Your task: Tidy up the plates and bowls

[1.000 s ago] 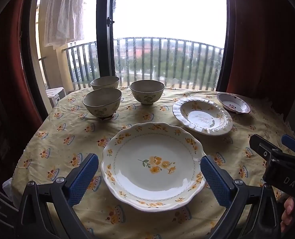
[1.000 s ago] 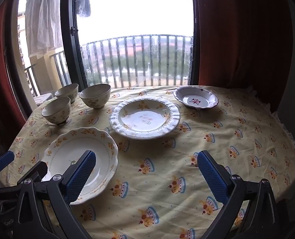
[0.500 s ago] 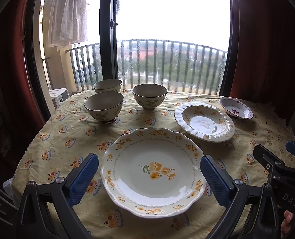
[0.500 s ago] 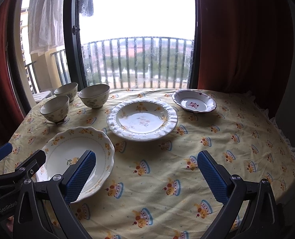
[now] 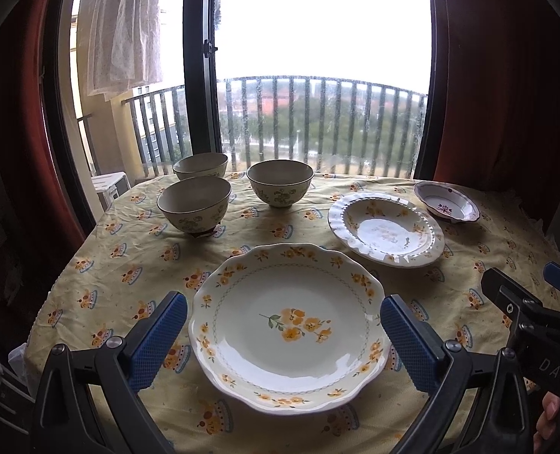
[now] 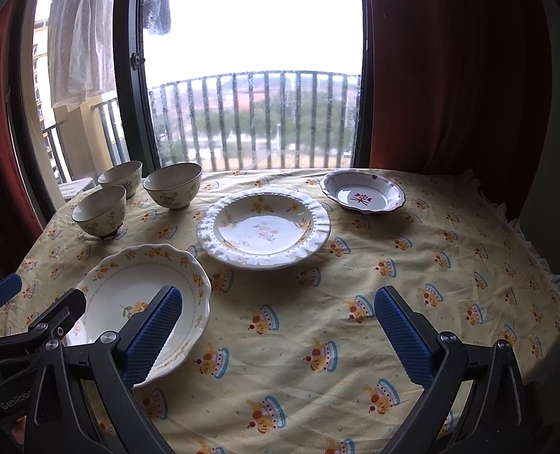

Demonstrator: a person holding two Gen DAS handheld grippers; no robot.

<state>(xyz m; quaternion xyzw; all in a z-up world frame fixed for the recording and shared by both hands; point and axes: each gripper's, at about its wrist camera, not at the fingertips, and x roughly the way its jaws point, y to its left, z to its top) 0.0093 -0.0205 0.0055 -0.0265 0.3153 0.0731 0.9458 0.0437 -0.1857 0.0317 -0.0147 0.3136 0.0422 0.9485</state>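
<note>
Left wrist view showed a large scalloped cream plate with orange flowers [image 5: 289, 327] lying near on the yellow crown-printed tablecloth [image 5: 121, 265], framed between the blue-padded fingers [image 5: 159, 338] of the left gripper [image 5: 283, 340], which stood spread wide and held nothing. Far left, three cream ceramic bowls with dark rims [image 5: 193, 204] sat close together. To the right lay a white ruffled deep plate [image 5: 385, 229], and beyond it a small white dish with a maroon motif [image 5: 446, 201]. The right gripper [image 6: 278, 335] hovered low over bare cloth at the near edge, its fingers likewise wide apart and empty; its left pad overlapped the flowered plate's right rim in the right wrist view, though contact could not be judged. Nothing lay between either gripper and the dishes. Behind the table stood a dark-framed window [image 5: 200, 75], a balcony railing [image 5: 317, 125] and red curtains [image 6: 450, 75].
</note>
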